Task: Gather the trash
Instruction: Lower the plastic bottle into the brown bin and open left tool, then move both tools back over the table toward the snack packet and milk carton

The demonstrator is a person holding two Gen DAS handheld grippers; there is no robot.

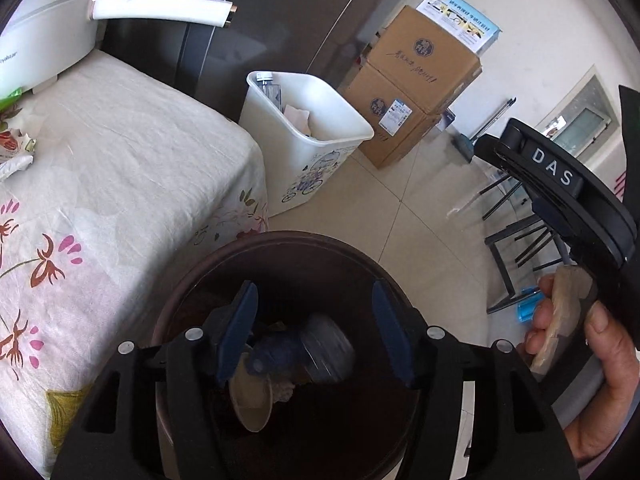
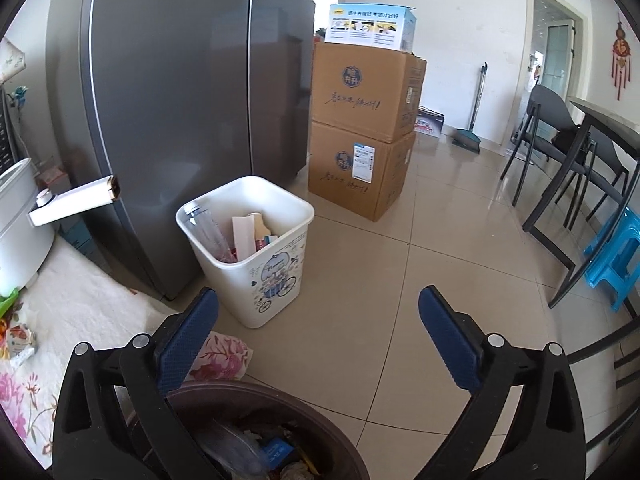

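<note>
Over the dark round bin (image 1: 280,256), the left gripper (image 1: 316,320) hangs spread with blurred trash (image 1: 320,348) between and below its fingers, unpinched; the right gripper (image 2: 320,336) gapes empty nearby.

Beige tile floor (image 2: 440,264), grey fridge (image 2: 180,100), stacked cardboard boxes (image 2: 360,128), white wall (image 2: 460,20).

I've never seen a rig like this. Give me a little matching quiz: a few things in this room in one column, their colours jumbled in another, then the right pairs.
Things:
1. square waste bin
2. round bin under the grippers
3. plastic stool
4. stacked boxes

Colours:
A. bright blue
B. cardboard brown
C. white with a bicycle drawing
D. dark brown

Pairs: 1-C, 2-D, 3-A, 4-B
</note>
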